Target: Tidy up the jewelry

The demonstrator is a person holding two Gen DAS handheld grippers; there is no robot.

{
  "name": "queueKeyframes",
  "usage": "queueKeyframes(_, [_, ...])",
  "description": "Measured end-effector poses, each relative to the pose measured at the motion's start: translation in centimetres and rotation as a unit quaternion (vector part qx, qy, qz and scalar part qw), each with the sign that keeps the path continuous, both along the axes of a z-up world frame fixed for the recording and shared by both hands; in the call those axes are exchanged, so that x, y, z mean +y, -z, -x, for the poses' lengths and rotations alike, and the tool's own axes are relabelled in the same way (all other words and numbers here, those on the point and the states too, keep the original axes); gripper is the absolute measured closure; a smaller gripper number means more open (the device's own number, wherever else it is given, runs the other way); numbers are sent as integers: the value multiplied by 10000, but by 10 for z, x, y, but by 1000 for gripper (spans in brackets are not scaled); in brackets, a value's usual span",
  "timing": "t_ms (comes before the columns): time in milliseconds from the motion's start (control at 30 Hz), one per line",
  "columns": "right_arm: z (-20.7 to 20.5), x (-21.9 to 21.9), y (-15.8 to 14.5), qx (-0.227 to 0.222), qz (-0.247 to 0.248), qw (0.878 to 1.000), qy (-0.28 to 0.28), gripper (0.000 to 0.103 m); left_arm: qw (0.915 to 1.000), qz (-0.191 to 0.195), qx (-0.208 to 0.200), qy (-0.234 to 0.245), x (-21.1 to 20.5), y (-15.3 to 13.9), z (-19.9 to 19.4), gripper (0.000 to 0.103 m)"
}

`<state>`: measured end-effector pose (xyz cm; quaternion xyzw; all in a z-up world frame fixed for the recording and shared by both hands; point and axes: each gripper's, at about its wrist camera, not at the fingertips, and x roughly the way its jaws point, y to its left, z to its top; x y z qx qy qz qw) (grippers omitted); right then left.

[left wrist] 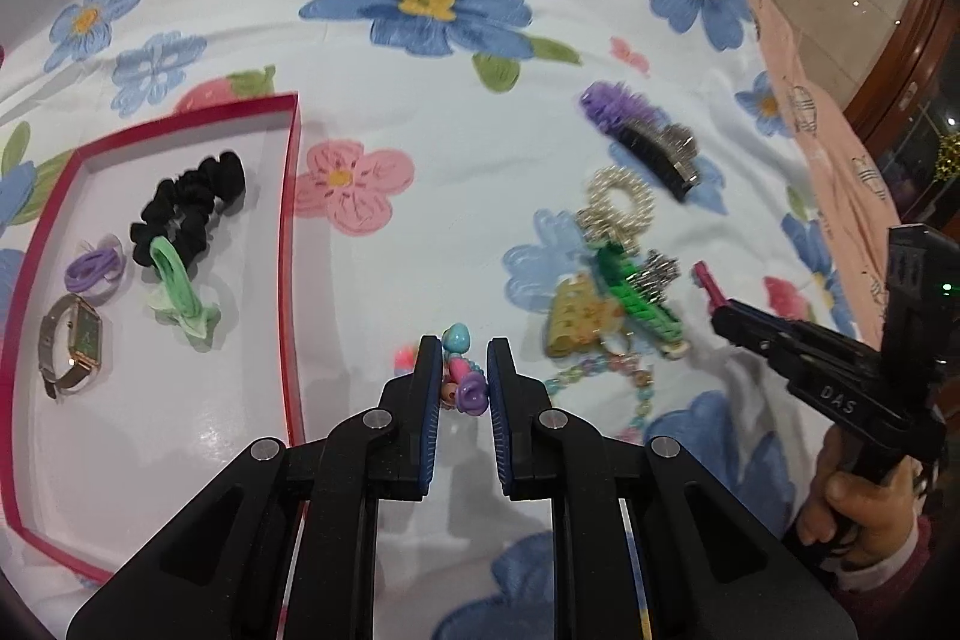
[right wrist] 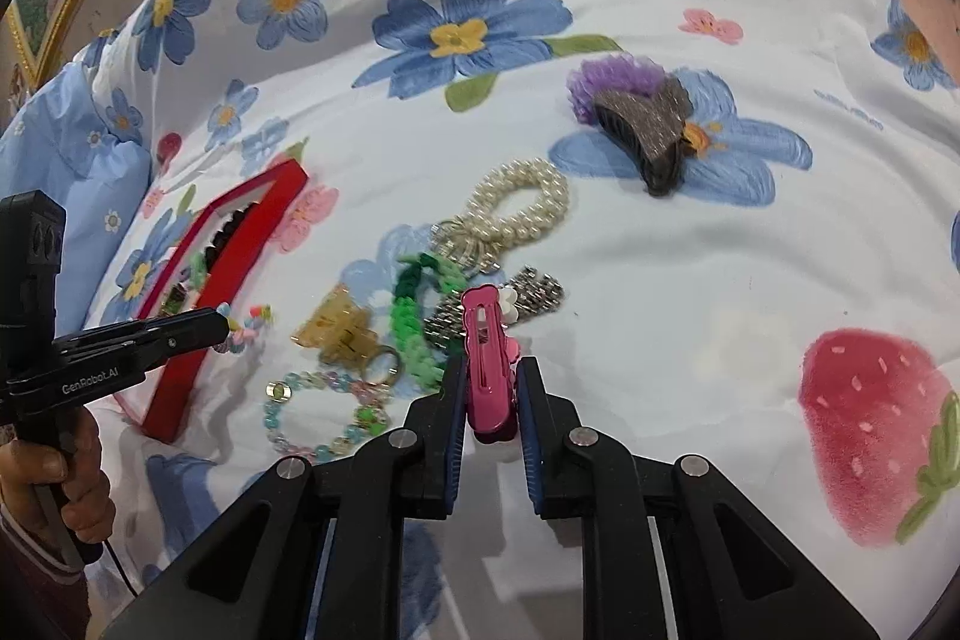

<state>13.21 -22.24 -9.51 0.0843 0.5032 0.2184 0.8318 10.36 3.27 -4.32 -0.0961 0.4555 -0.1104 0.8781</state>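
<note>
My left gripper [left wrist: 462, 364] is shut on a colourful bead bracelet [left wrist: 462, 382], held just right of the red box [left wrist: 291, 244]. The box holds a black scrunchie [left wrist: 192, 208], a green hair tie [left wrist: 180, 292], a purple tie [left wrist: 93, 268] and a watch [left wrist: 75, 346]. My right gripper [right wrist: 493, 382] is shut on a pink hair clip [right wrist: 486, 358] above the pile: pearl scrunchie [right wrist: 522, 208], green braided band [right wrist: 408, 322], yellow claw clip [right wrist: 339, 331], pastel bead bracelet [right wrist: 324, 412], silver clip [right wrist: 534, 292]. A glittery claw clip [right wrist: 654, 130] with a purple scrunchie [right wrist: 606, 79] lies farther off.
Everything rests on a floral and strawberry-print bedsheet [right wrist: 720, 280]. A blue pillow [right wrist: 66, 160] lies at the left in the right wrist view. The bed edge with pink fabric [left wrist: 798, 100] and a wooden cabinet [left wrist: 900, 58] are at the right in the left wrist view.
</note>
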Motion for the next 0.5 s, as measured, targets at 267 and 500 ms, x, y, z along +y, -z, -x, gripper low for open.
queueKeyframes(267, [7,18,-23,-166,-189,9995,-188,87,9992,171,-337,-107,13,-29,18,90])
queueKeyframes(500, [11,40,-35,-228,-335,9982,-447,87,9978,265,-528,-307,34,-45,33,90])
